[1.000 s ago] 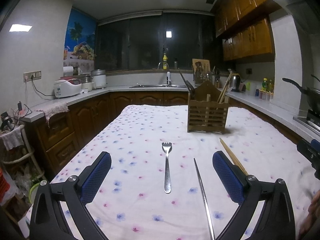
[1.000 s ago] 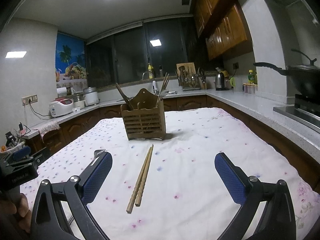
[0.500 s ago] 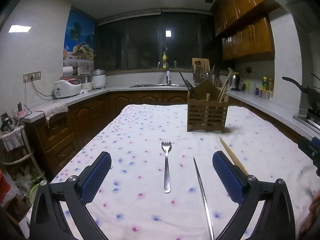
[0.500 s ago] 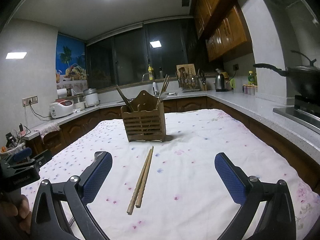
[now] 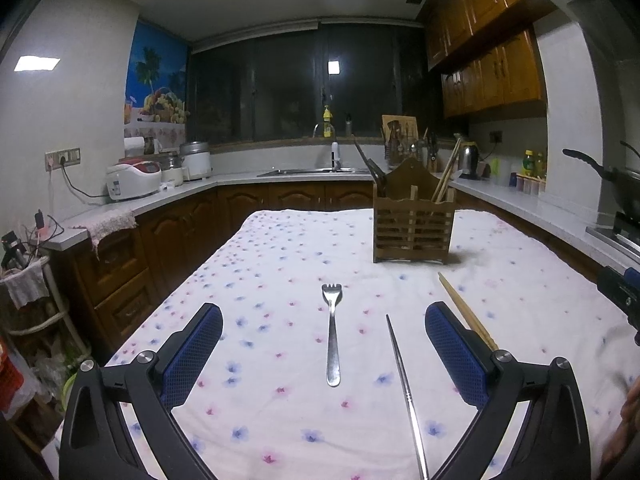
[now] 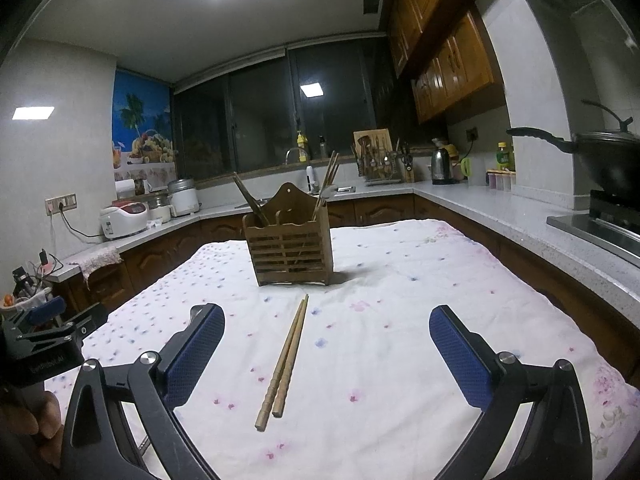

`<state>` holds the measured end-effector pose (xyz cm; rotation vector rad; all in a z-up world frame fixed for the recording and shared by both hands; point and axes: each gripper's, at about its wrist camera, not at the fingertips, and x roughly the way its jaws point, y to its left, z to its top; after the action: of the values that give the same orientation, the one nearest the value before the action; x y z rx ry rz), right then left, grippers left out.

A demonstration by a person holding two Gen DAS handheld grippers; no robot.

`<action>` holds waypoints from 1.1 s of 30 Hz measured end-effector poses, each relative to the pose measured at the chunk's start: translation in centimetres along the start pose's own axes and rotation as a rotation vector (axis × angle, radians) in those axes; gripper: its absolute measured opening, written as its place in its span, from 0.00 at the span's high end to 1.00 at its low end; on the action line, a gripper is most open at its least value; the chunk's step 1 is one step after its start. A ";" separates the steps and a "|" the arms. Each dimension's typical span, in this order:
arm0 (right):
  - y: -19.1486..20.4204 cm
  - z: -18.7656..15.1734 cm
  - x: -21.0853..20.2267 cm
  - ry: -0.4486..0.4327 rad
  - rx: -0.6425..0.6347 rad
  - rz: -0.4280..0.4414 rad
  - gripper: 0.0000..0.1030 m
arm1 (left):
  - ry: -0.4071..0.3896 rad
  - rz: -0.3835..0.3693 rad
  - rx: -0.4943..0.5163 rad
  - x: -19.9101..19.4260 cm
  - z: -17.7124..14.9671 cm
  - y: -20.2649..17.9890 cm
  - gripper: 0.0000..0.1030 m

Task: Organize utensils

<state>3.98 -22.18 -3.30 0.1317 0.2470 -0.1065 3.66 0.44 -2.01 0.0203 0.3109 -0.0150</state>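
Fork (image 5: 333,332) lies dead ahead between left tool (image 5: 324,356) fingers—handle toward it, tines toward holder (image 5: 412,226)—both tools wide open, empty.

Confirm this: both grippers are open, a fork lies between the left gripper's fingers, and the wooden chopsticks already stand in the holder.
Not quite. In the right wrist view the wooden chopsticks lie flat on the tablecloth, in front of the holder. The rest holds.

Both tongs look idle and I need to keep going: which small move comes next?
Probably lower the open left tongs onto the fork: it lies flat between the pads, handle nearest, loose on the cloth, and the wooden holder stands just beyond.
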 end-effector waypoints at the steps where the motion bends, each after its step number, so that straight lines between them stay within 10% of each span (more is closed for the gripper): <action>1: 0.0 0.0 0.0 0.000 0.001 0.001 0.00 | -0.001 -0.001 0.001 0.0 0.0 -0.1 0.01; 33: 0.6 0.6 0.0 0.001 0.000 0.006 0.00 | 0.004 -0.007 0.006 0.1 0.7 -0.8 0.01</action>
<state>4.25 -21.66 -2.62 0.1324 0.2471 -0.1000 3.94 -0.39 -1.37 0.0246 0.3154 -0.0232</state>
